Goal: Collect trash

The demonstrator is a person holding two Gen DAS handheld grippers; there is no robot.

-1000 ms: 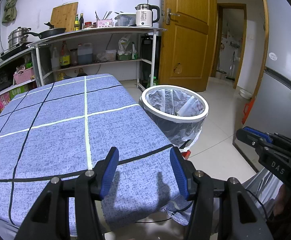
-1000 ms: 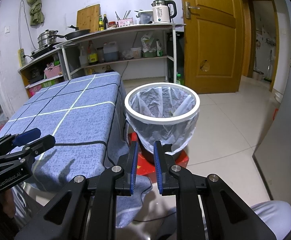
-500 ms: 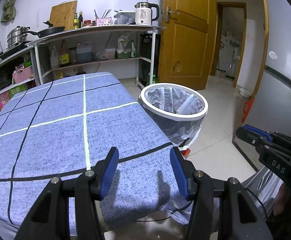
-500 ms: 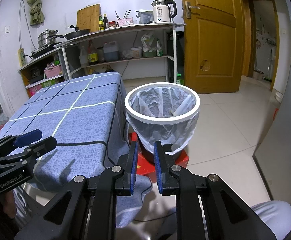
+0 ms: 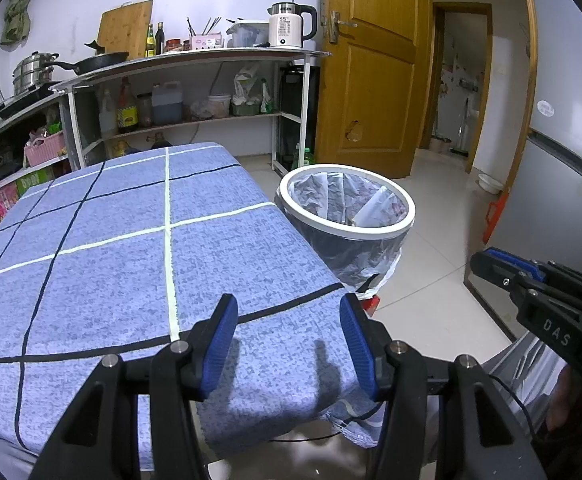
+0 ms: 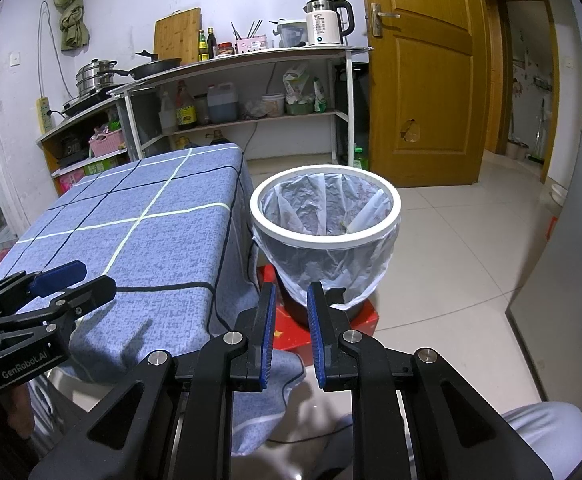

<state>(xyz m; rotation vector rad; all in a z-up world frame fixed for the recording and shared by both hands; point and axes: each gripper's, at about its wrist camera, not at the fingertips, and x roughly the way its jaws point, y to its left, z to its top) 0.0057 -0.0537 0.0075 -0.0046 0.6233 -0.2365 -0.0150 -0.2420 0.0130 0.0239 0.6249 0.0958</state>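
A white-rimmed trash bin [image 5: 387,236] lined with a clear plastic bag stands on a red box on the floor, right of the table; it also shows in the right wrist view [image 6: 275,222]. Some pale trash lies inside it. My left gripper [image 5: 288,316] is open and empty over the near edge of the blue checked tablecloth [image 5: 131,264]. My right gripper [image 6: 291,300] holds nothing, its jaws a narrow gap apart, in front of the bin and apart from it. No loose trash shows on the tablecloth [image 6: 163,232].
A shelf unit [image 5: 195,80] with kettle, pans and bottles stands along the far wall. A wooden door [image 5: 371,64] is behind the bin. A grey fridge [image 6: 571,280] stands at the right. The floor is tiled.
Both views have shifted very slightly. The left gripper stays open and the right gripper keeps its narrow gap. Nothing was picked up or let go.
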